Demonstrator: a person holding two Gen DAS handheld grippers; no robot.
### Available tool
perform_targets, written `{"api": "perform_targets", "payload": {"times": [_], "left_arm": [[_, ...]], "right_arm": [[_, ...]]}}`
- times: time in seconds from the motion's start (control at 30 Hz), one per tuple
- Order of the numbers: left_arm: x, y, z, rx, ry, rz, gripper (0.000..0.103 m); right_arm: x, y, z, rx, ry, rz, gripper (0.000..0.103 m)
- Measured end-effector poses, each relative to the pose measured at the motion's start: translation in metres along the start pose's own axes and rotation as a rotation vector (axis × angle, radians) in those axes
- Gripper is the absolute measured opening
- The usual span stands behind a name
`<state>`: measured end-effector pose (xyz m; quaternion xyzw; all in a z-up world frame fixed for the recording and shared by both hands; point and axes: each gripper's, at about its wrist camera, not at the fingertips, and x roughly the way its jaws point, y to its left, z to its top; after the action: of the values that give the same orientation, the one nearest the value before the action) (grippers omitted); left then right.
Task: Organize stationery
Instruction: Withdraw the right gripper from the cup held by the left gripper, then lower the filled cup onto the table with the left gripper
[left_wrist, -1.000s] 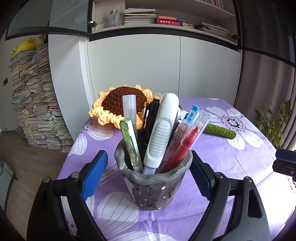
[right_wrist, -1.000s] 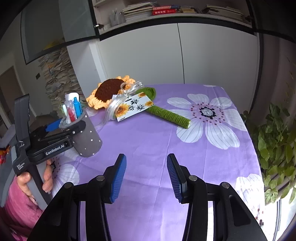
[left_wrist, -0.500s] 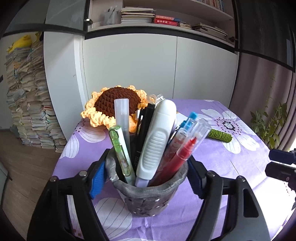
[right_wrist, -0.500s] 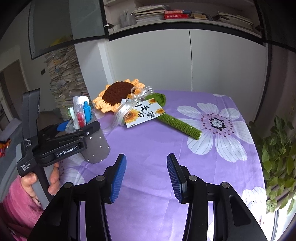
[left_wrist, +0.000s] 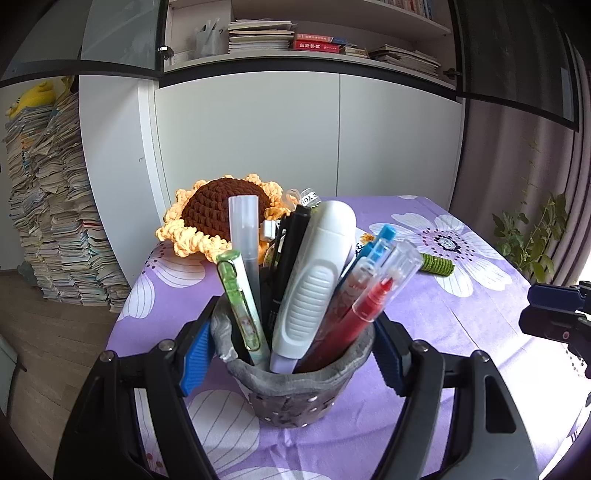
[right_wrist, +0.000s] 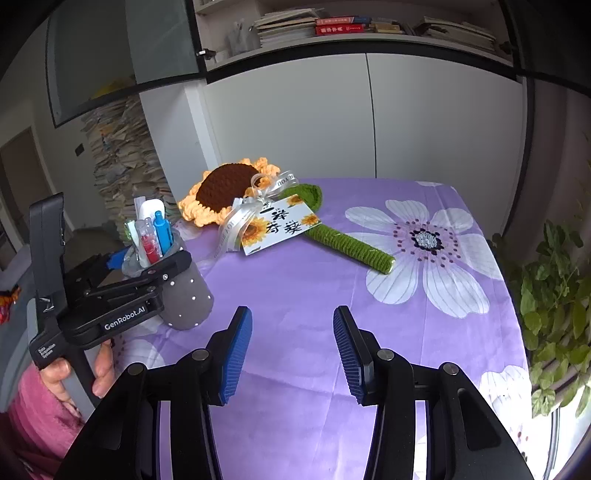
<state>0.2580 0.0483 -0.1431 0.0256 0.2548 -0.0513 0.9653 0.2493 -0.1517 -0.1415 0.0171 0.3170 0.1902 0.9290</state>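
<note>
A grey felt pen holder (left_wrist: 291, 391) with white dots stands on the purple flowered tablecloth (right_wrist: 303, 288), full of several pens, a white highlighter (left_wrist: 314, 280) and a red pen (left_wrist: 354, 317). My left gripper (left_wrist: 291, 347) is shut on the holder's upper rim, both blue pads pressing its sides. In the right wrist view the holder (right_wrist: 184, 295) sits at the left in that gripper. My right gripper (right_wrist: 291, 347) is open and empty over the cloth near the table's front.
A crocheted sunflower (right_wrist: 229, 188) with a green stem (right_wrist: 347, 245), ribbon and card (right_wrist: 280, 225) lies at the back of the table. White cabinets (right_wrist: 369, 118) stand behind. A plant (right_wrist: 554, 288) is at the right, paper stacks (left_wrist: 55, 206) at the left.
My left gripper has closed from open around the pen holder to gripping its rim. The right gripper has stayed open and drawn back slightly.
</note>
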Motion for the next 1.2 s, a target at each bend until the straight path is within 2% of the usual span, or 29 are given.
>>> {"api": "perform_targets", "payload": {"times": [0.43, 0.9, 1.2], "left_arm": [[-0.001, -0.016, 0.005, 0.016, 0.016, -0.058, 0.073], [0.0, -0.058, 0.027, 0.08, -0.019, -0.094, 0.073], [0.008, -0.087, 0.033, 0.105, -0.003, -0.131, 0.073]], "right_arm": [[0.0, -0.009, -0.004, 0.028, 0.009, -0.007, 0.047], [-0.008, -0.034, -0.01, 0.078, -0.002, -0.017, 0.047], [-0.011, -0.059, -0.013, 0.124, -0.009, -0.032, 0.047]]}}
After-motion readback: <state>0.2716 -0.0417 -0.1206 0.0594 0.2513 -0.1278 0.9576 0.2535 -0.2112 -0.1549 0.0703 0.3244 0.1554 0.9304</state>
